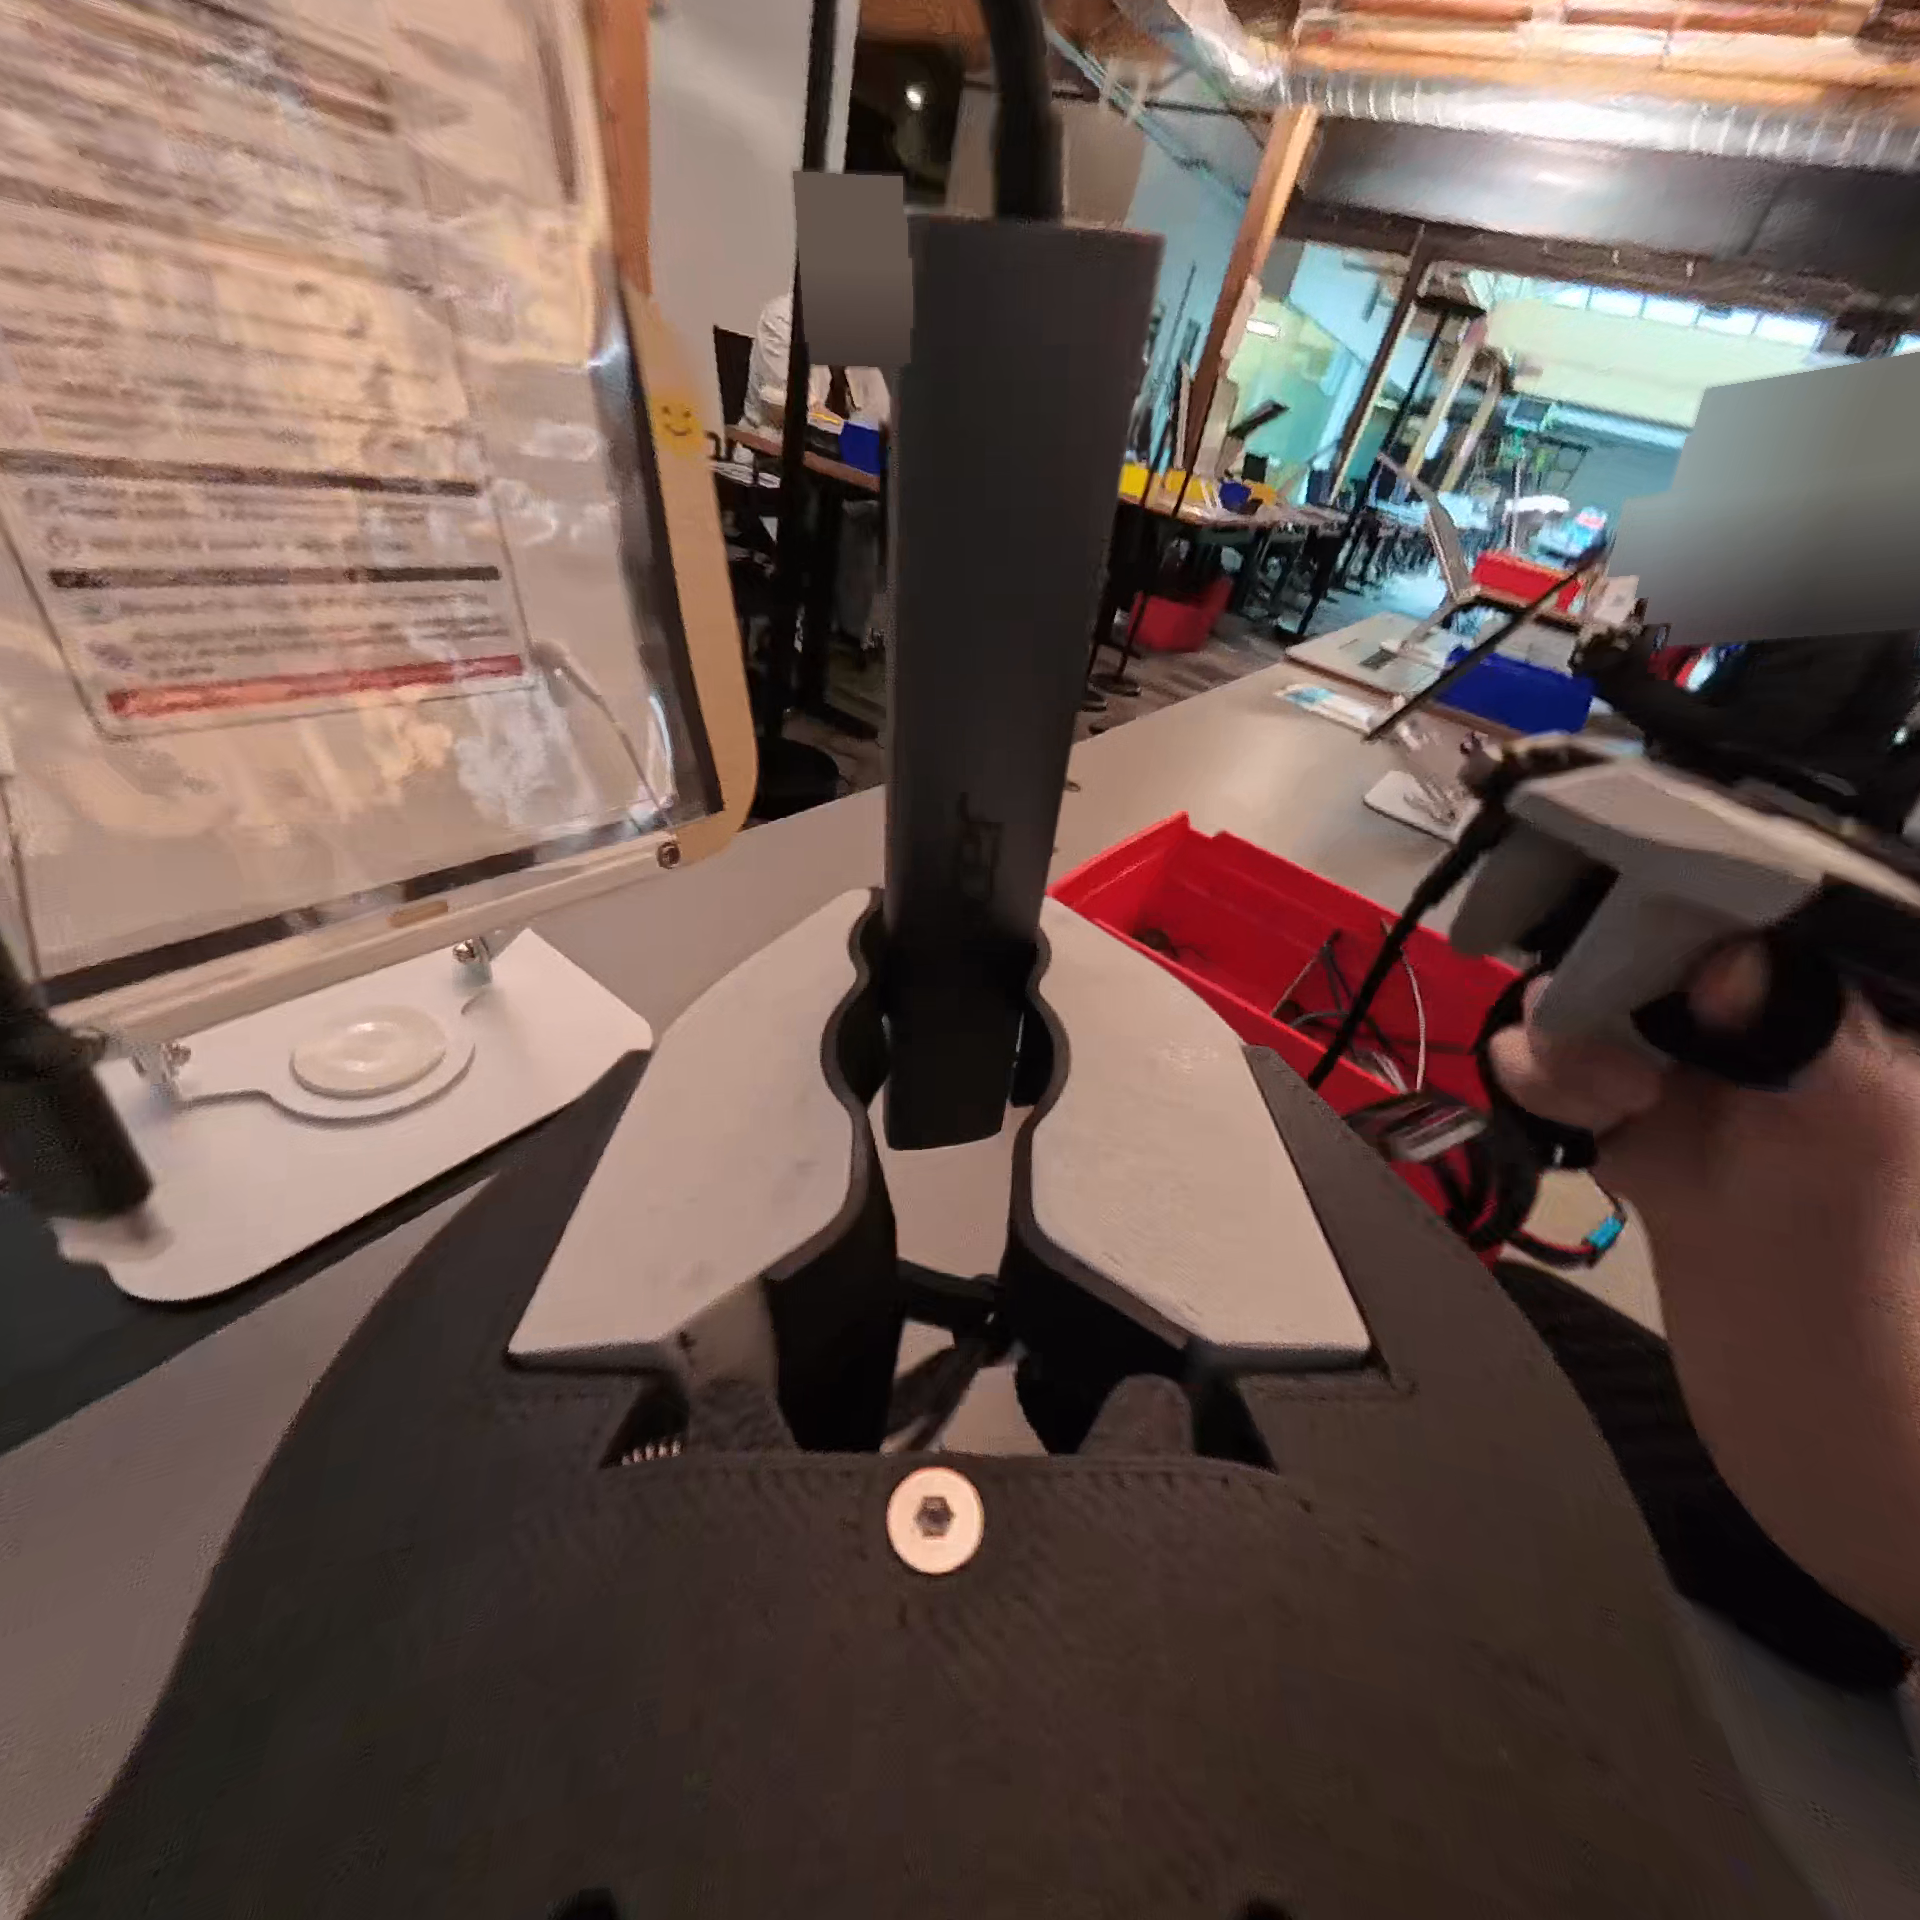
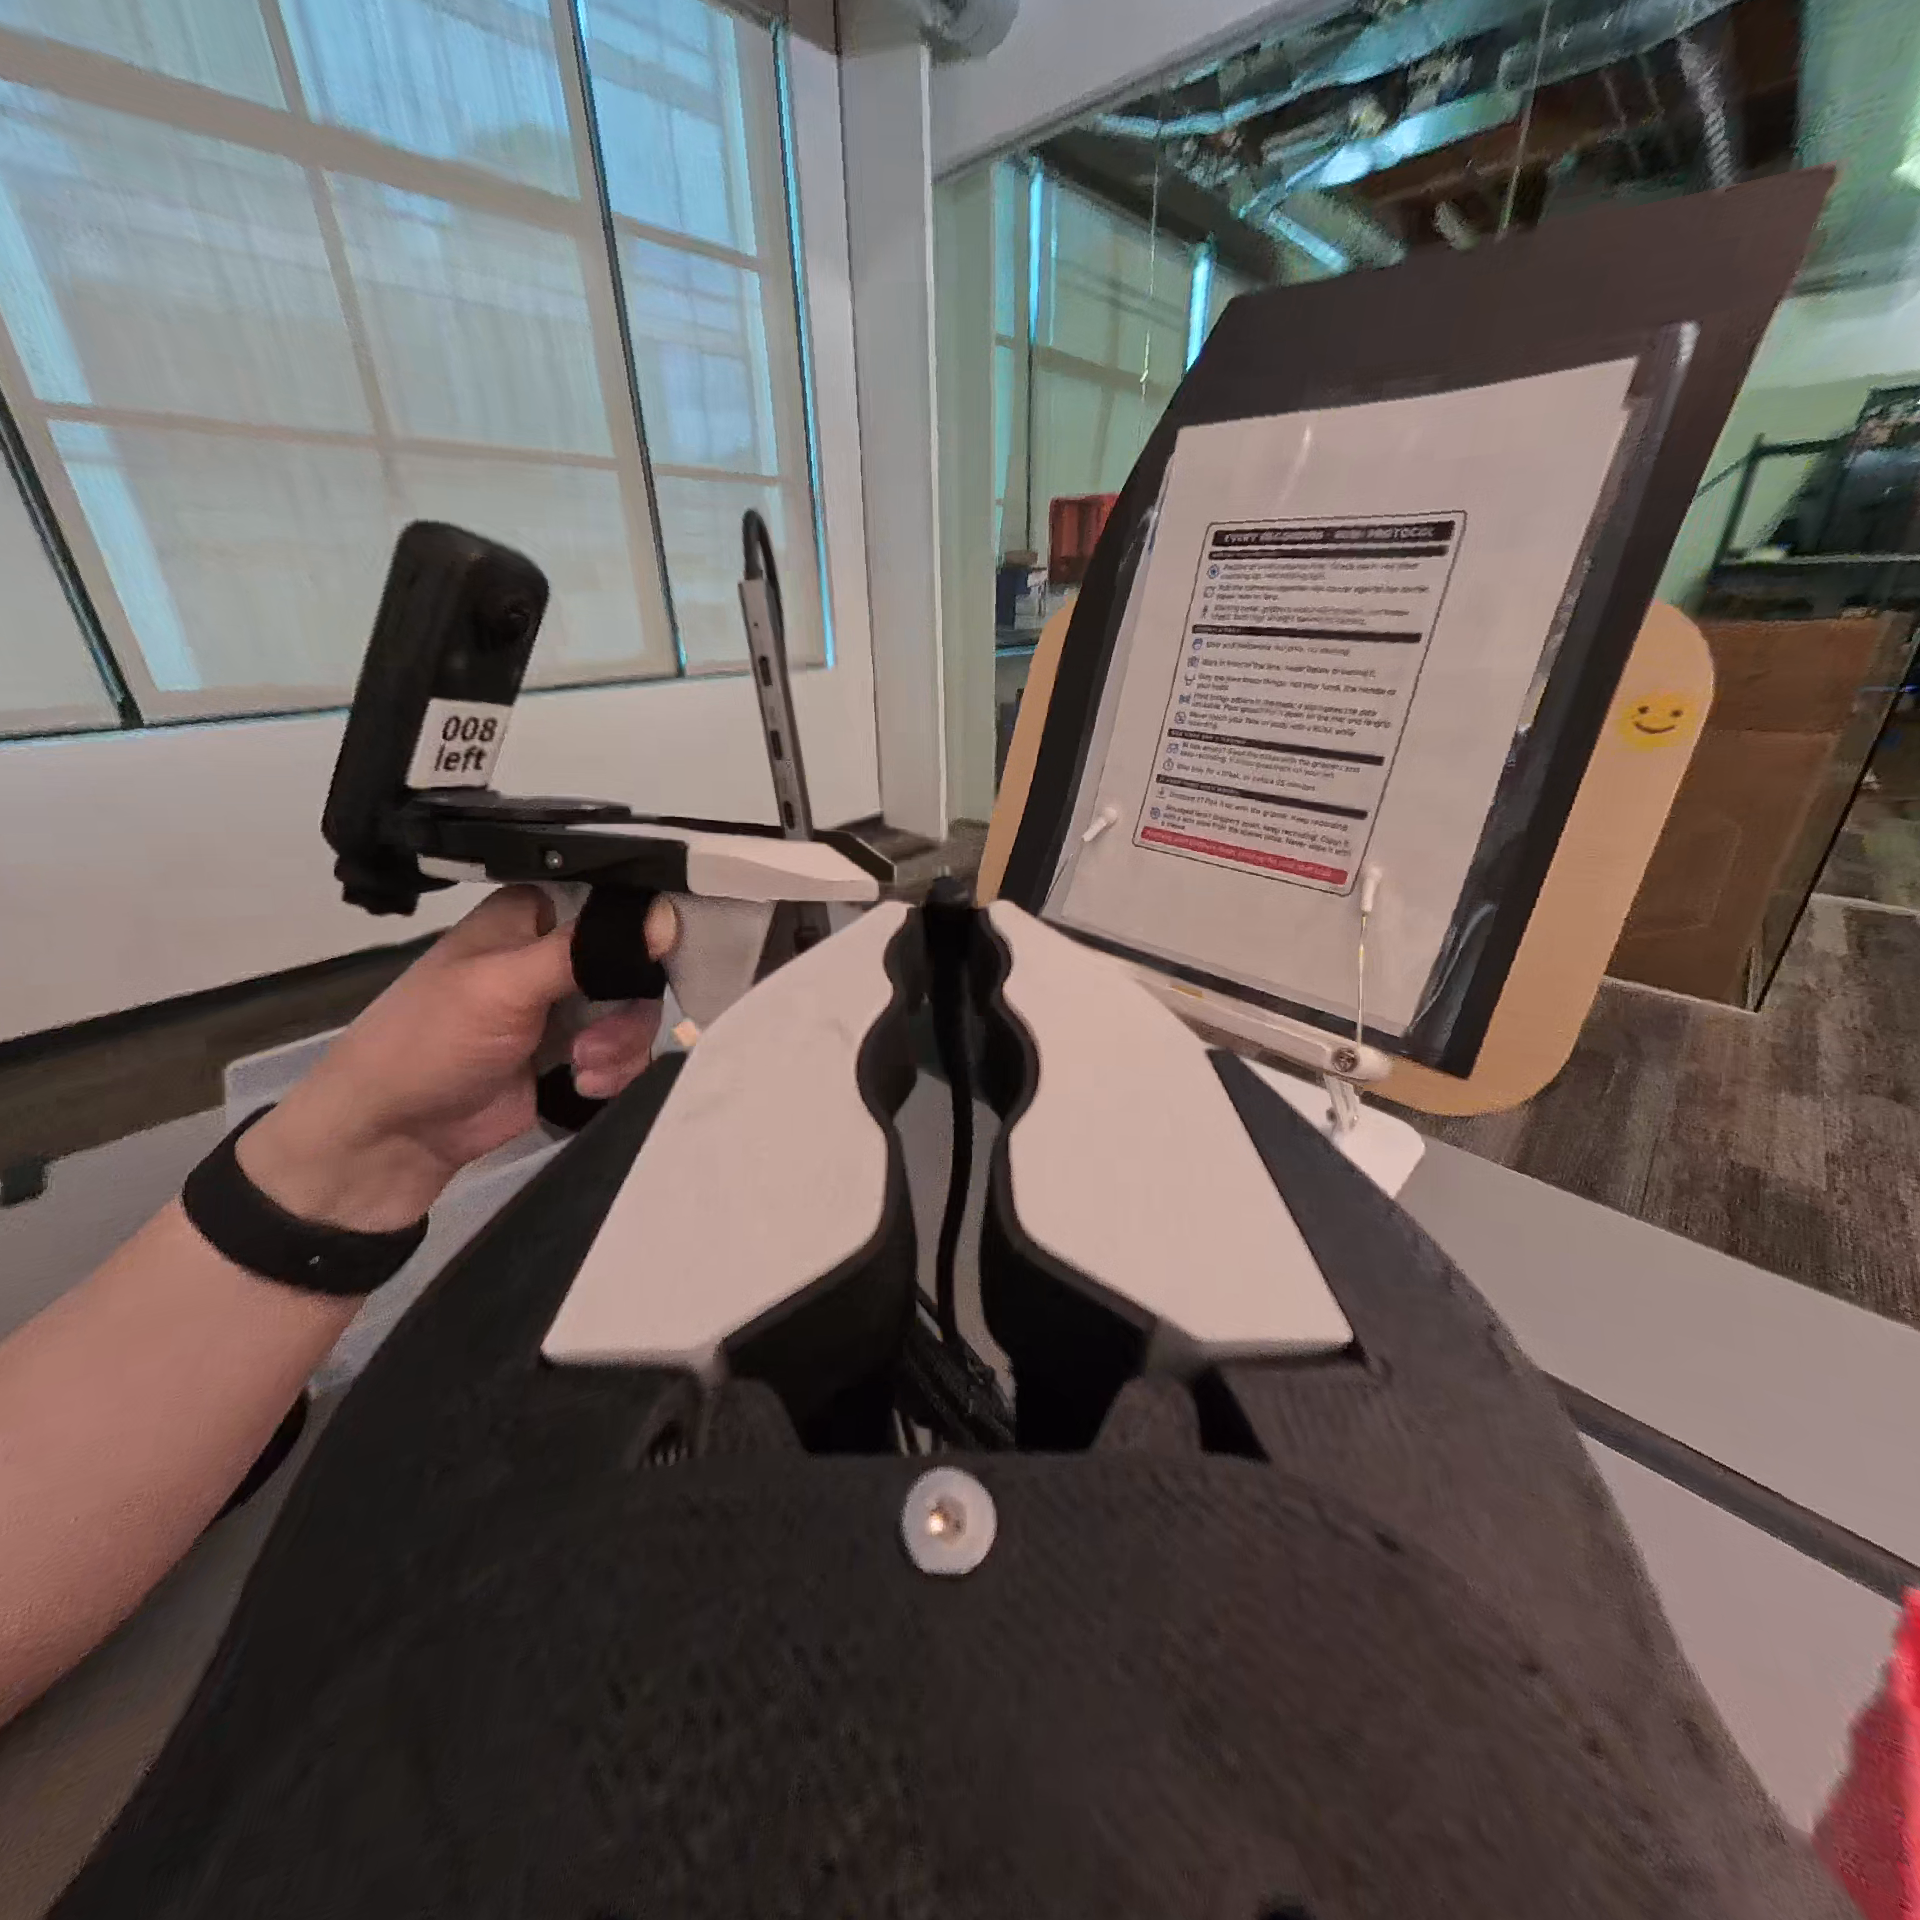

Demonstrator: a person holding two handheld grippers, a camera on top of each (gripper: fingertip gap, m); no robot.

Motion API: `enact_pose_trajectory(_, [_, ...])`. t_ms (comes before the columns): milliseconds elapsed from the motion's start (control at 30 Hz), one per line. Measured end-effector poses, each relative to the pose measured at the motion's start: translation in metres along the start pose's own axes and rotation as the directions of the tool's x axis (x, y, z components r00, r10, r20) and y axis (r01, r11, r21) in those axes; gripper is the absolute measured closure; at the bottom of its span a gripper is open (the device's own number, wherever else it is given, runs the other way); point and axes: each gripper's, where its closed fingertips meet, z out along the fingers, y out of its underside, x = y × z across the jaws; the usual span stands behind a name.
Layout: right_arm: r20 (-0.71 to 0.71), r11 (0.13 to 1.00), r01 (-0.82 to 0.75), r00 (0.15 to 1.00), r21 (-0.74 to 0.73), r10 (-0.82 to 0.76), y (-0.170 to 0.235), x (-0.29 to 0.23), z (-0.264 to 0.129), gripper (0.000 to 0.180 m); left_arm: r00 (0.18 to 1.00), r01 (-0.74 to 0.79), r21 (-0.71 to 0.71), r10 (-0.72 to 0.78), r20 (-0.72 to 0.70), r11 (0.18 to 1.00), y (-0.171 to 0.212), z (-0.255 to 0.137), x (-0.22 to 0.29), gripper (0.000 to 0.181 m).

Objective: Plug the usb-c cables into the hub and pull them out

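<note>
My left gripper (image 1: 956,935) is shut on a dark grey usb hub (image 1: 997,623) and holds it upright above the table. The hub's own thick black cable (image 1: 1023,104) leaves its top end. My right gripper (image 2: 945,920) is shut on a thin black usb-c cable (image 2: 951,1091), whose plug end (image 2: 943,896) pokes out past the fingertips. In the right wrist view the left gripper (image 2: 873,862) and the hub (image 2: 774,707), with ports along its side, are up and to the left of the plug, apart from it. In the left wrist view the right gripper (image 1: 1496,800) is at the right, with its cable (image 1: 1371,987) hanging down.
A sign stand with a laminated sheet (image 1: 312,416) (image 2: 1330,707) on a white base (image 1: 364,1091) stands close on the grey table (image 1: 1195,748). A red bin (image 1: 1226,904) holding loose wires sits behind the left gripper. A hand (image 2: 468,1039) holds the left gripper. About 12 centimetres separates my left fingertips from my right.
</note>
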Motion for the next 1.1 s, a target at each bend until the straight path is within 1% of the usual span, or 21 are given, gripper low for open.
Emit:
enact_pose_trajectory(100, [0.033,0.998,0.038,0.999,-0.045,-0.037,-0.028,0.009,-0.025,0.172,0.991,-0.134,-0.056,0.135,0.021,0.989,0.004,0.008,0.019,0.159])
enact_pose_trajectory(133, [0.024,0.997,0.076,0.997,-0.026,-0.075,-0.042,0.014,-0.038,0.172,0.983,-0.175,-0.075,0.178,0.037,0.982,0.006,0.01,0.023,0.159])
enact_pose_trajectory(200, [-0.077,0.988,0.155,0.985,-0.011,-0.155,-0.069,0.032,-0.071,0.171,0.965,-0.242,-0.112,0.251,0.073,0.964,0.01,0.014,0.026,0.159])
enact_pose_trajectory(267, [-0.122,0.977,0.197,0.971,-0.085,-0.206,-0.078,0.045,-0.103,0.171,0.957,-0.269,-0.137,0.281,0.077,0.953,0.014,0.017,0.029,0.159])
enact_pose_trajectory(333, [-0.191,0.953,0.233,0.944,-0.193,-0.27,-0.074,0.067,-0.132,0.171,0.963,-0.256,-0.141,0.265,0.049,0.956,0.017,0.018,0.034,0.159])
enact_pose_trajectory(367, [-0.211,0.94,0.218,0.938,-0.261,-0.276,-0.065,0.08,-0.144,0.171,0.967,-0.245,-0.141,0.252,0.034,0.959,0.018,0.019,0.035,0.159])
enact_pose_trajectory(400, [-0.194,0.923,0.174,0.949,-0.342,-0.25,-0.049,0.09,-0.153,0.171,0.97,-0.236,-0.143,0.242,0.02,0.961,0.019,0.019,0.037,0.159])
enact_pose_trajectory(500, [-0.167,0.845,0.053,0.972,-0.532,-0.166,0.006,0.124,-0.172,0.171,0.972,-0.229,-0.156,0.234,0.012,0.961,0.021,0.019,0.037,0.159])
enact_pose_trajectory(533, [-0.149,0.796,0.001,0.982,-0.605,-0.114,0.031,0.132,-0.176,0.171,0.972,-0.232,-0.158,0.236,0.012,0.96,0.021,0.019,0.037,0.159])
enact_pose_trajectory(600, [-0.141,0.681,-0.037,0.985,-0.731,-0.098,0.076,0.153,-0.183,0.171,0.97,-0.238,-0.164,0.243,0.012,0.957,0.022,0.019,0.038,0.159])
enact_pose_trajectory(633, [-0.108,0.622,-0.049,0.993,-0.781,-0.057,0.097,0.153,-0.186,0.171,0.969,-0.243,-0.167,0.248,0.011,0.956,0.022,0.019,0.039,0.159])
enact_pose_trajectory(667, [-0.067,0.581,-0.034,0.997,-0.813,-0.035,0.113,0.153,-0.185,0.17,0.967,-0.248,-0.169,0.253,0.011,0.954,0.023,0.019,0.039,0.159])
enact_pose_trajectory(733, [-0.014,0.578,-0.011,1.0,-0.816,-0.002,0.131,0.154,-0.177,0.171,0.965,-0.256,-0.178,0.262,0.014,0.95,0.024,0.02,0.039,0.159])
enact_pose_trajectory(800, [-0.028,0.55,-0.06,0.997,-0.833,0.066,0.146,0.156,-0.175,0.169,0.963,-0.261,-0.182,0.268,0.014,0.948,0.025,0.02,0.04,0.159])
enact_pose_trajectory(833, [-0.049,0.532,-0.075,0.997,-0.844,0.062,0.151,0.161,-0.176,0.163,0.964,-0.26,-0.183,0.266,0.01,0.948,0.025,0.02,0.04,0.159])
enact_pose_trajectory(867, [-0.067,0.526,-0.079,0.997,-0.847,0.041,0.153,0.166,-0.176,0.149,0.965,-0.259,-0.183,0.263,0.003,0.949,0.025,0.02,0.041,0.159])
enact_pose_trajectory(900, [-0.079,0.533,-0.071,0.997,-0.843,0.009,0.15,0.169,-0.175,0.141,0.966,-0.256,-0.183,0.259,-0.008,0.949,0.025,0.02,0.043,0.159])
enact_pose_trajectory(933, [-0.09,0.559,-0.056,0.995,-0.828,-0.034,0.141,0.172,-0.172,0.138,0.968,-0.251,-0.183,0.252,-0.021,0.95,0.025,0.02,0.045,0.159])
enact_pose_trajectory(967, [-0.097,0.604,-0.026,0.992,-0.797,-0.086,0.125,0.173,-0.164,0.137,0.969,-0.248,-0.181,0.245,-0.037,0.952,0.025,0.02,0.047,0.159])
enact_pose_trajectory(1033, [-0.091,0.731,0.097,0.973,-0.676,-0.214,0.08,0.162,-0.135,0.134,0.969,-0.247,-0.173,0.238,-0.071,0.953,0.025,0.019,0.053,0.159])
enact_pose_trajectory(1100, [-0.051,0.846,0.213,0.961,-0.49,-0.271,0.033,0.125,-0.099,0.133,0.967,-0.252,-0.176,0.241,-0.08,0.952,0.026,0.02,0.056,0.159])
